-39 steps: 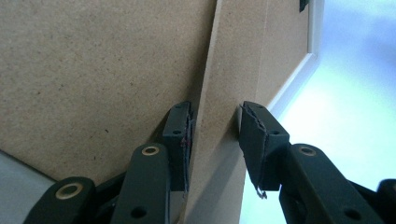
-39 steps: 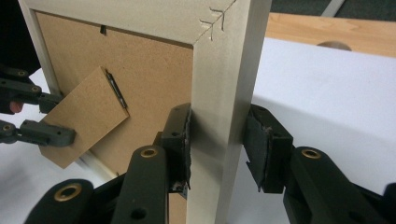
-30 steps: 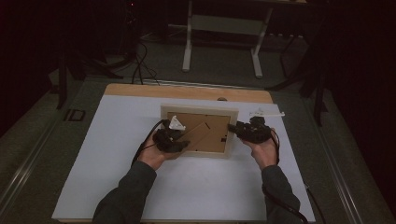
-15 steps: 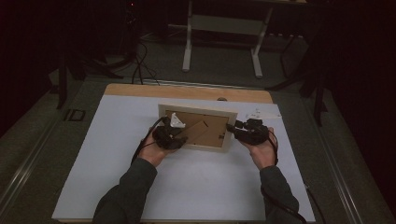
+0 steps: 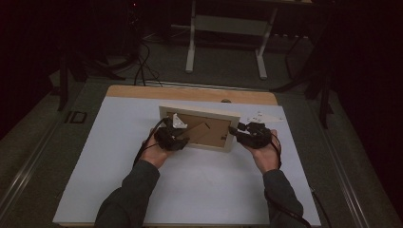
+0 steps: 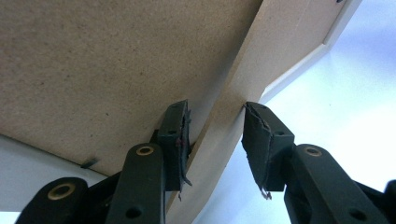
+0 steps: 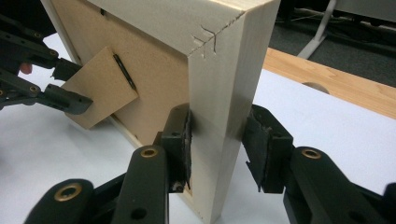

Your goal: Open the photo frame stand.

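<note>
A pale wooden picture frame (image 5: 197,114) stands on edge on the white table top (image 5: 119,156), its brown fibreboard back toward me. My right gripper (image 7: 217,140) is shut on the frame's right side bar (image 7: 219,70), one pad on each face. My left gripper (image 6: 215,135) reaches the back from the left, and its jaws have just been opening. The fold-out stand (image 6: 224,116) passes between them, loosely. In the right gripper view the stand (image 7: 100,88) hangs from its hinge, with the left gripper (image 7: 70,86) around its free corner.
A bare wooden strip (image 5: 190,92) with a small notch runs along the table's far edge. A white metal table base (image 5: 228,28) and cables (image 5: 142,61) stand on the dark floor beyond. White table surface lies in front of the frame and to its left.
The frame's lower edge sits a little farther from me than a second ago, so it looks steeper. Both hands have hardly moved.
</note>
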Action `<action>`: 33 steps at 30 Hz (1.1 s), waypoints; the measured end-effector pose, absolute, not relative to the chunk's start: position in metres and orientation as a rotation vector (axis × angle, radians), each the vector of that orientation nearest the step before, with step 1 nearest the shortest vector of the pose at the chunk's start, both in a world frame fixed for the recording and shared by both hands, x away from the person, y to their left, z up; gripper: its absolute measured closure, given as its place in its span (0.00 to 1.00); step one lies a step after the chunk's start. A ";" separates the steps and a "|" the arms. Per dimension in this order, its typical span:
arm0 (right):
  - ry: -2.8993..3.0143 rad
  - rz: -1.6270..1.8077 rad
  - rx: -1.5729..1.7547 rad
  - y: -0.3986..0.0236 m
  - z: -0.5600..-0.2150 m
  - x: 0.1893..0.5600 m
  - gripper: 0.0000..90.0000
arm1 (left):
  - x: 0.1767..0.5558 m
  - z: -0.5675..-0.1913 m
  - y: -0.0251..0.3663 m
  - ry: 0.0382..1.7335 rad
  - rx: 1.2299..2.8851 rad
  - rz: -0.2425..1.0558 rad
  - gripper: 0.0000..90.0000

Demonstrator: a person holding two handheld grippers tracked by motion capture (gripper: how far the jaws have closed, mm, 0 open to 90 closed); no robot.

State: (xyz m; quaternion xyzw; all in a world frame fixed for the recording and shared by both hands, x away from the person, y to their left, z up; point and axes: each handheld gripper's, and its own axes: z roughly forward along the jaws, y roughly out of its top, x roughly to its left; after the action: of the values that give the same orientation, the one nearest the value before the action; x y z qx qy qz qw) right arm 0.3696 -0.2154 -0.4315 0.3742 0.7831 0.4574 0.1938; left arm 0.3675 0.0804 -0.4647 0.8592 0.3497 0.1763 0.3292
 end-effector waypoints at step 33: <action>2.200 1.250 0.994 -0.214 -0.432 0.359 0.69 | 0.343 -0.456 0.073 0.800 2.226 0.422 0.82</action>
State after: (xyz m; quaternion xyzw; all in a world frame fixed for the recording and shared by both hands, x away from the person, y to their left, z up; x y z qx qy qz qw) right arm 0.3589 -0.2136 -0.4315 0.3574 0.7913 0.4496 0.2097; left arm 0.3429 0.0729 -0.4563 0.8639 0.3105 0.1637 0.3611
